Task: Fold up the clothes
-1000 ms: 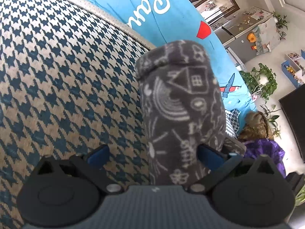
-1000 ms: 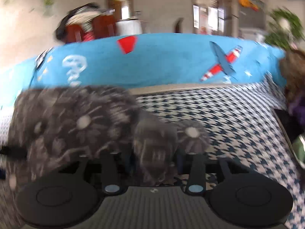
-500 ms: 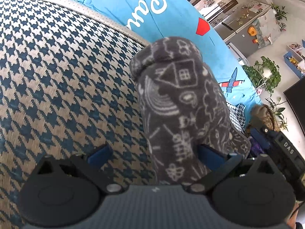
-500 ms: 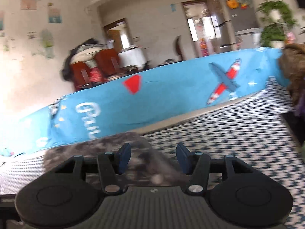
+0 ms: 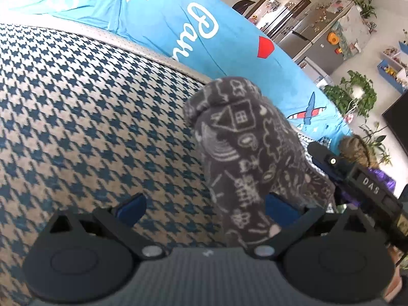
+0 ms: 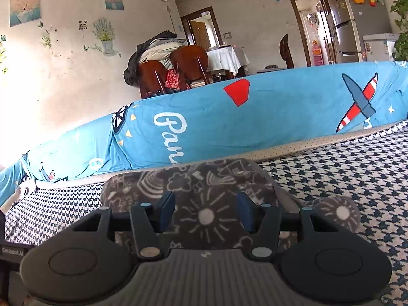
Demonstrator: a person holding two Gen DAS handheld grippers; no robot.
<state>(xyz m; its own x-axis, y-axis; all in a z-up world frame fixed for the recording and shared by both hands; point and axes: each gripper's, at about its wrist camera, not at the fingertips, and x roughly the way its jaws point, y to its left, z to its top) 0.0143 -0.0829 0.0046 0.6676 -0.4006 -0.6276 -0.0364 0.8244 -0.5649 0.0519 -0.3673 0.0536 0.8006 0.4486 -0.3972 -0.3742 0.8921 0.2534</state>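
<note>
A dark grey garment (image 5: 244,158) printed with white doodles of houses, suns and flowers lies folded into a thick bundle on a couch seat (image 5: 84,117) covered in blue and beige houndstooth cloth. The left gripper (image 5: 206,205) is spread wide. Its blue fingers (image 5: 130,205) sit apart, one over bare houndstooth, the other against the near side of the bundle, which rises ahead of the tool and a little toward that second finger. Nothing is pinched between them.

The right gripper (image 6: 205,211) is also open, at a middling width, low and directly in front of the same bundle (image 6: 193,186). A white sun print shows in the gap between its blue pads (image 6: 167,210). Whether those pads touch the cloth cannot be told.

Beyond both tools, a bright blue sheet (image 6: 255,122) with a red shape, white lettering and a striped plane drapes over the couch back. In the left view, the black body of the other tool (image 5: 357,178) sits just past the bundle.
</note>
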